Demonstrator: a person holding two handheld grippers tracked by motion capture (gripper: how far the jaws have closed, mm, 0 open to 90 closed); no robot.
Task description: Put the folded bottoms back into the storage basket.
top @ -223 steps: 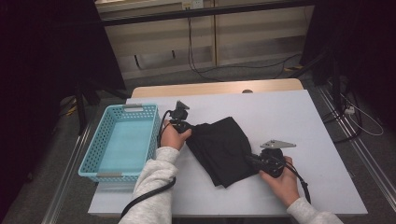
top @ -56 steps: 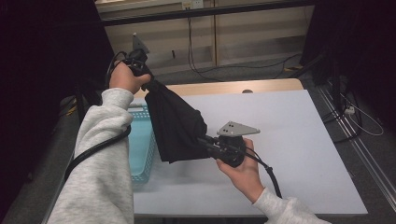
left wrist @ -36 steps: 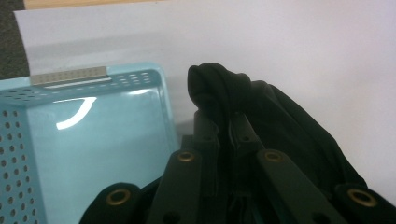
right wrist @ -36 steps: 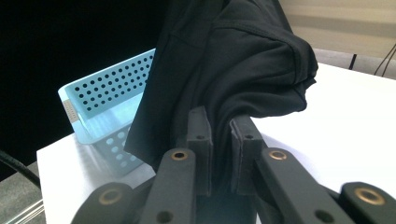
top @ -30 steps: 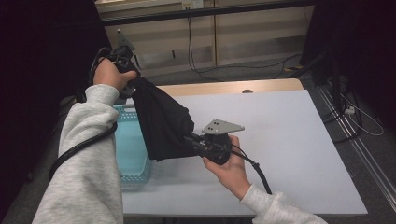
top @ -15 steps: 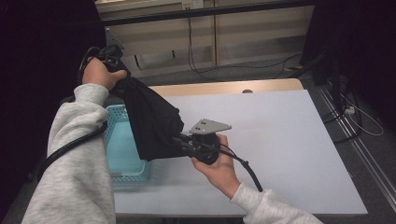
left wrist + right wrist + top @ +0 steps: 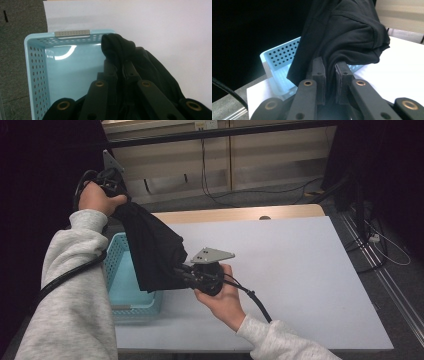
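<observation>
From the high view, the left arm in its grey sleeve is reaching up and away from the person, with the left tool (image 7: 111, 182) raised high above the far end of the basket (image 7: 116, 270) and clamping the top of a black cloth (image 7: 152, 252). The right hand is sitting lower, over the near left part of the white desk (image 7: 300, 270), with the right tool (image 7: 192, 275) pointing left and pinching the bottom edge of the cloth, so the cloth is hanging stretched at a slant between the two, over the basket's right side. In the left gripper view, the left tool (image 7: 121, 66) is pointing down at the pale blue basket (image 7: 37, 65) and squeezing a bunched fold of the cloth (image 7: 150, 65). In the right gripper view, the right tool (image 7: 330, 65) is gripping the cloth (image 7: 344, 32), which is rising above it, with the basket (image 7: 279, 60) behind.
</observation>
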